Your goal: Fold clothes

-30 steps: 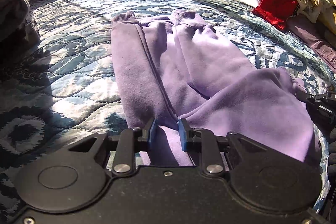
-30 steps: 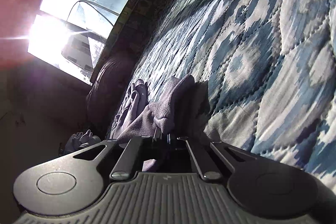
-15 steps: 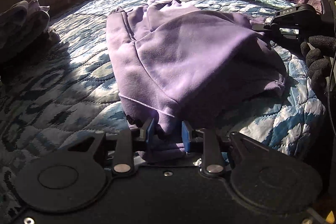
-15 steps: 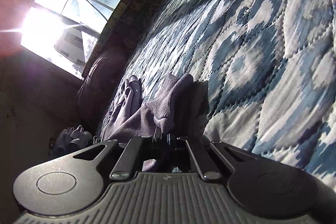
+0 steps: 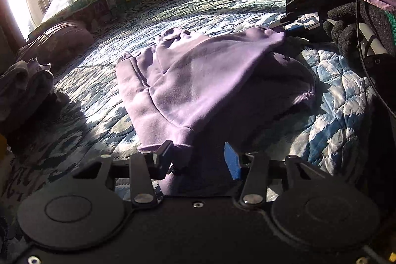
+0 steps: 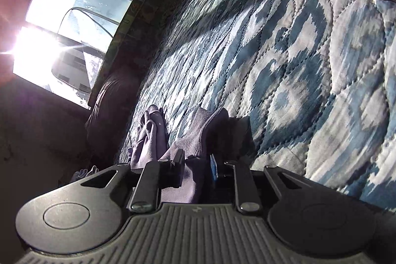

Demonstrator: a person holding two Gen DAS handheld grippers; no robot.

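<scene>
A soft, floppy purple sweatshirt (image 5: pixel 198 81) lay on the bed (image 5: pixel 341 100). The left hand-held gripper (image 5: pixel 198 157) stood spread around its hem; the right hand-held gripper (image 6: pixel 196 162), slightly parted, bracketed a ribbed cuff, likely the firmest hold.

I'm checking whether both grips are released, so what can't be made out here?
- Left wrist view: the purple fleece garment's near hem disappears behind the open left gripper's body.
- Right wrist view: fabric between the right gripper's parted fingers lies in shadow, so contact is unclear.
- Left wrist view: the gloved hand is cut off by the frame edge.
</scene>
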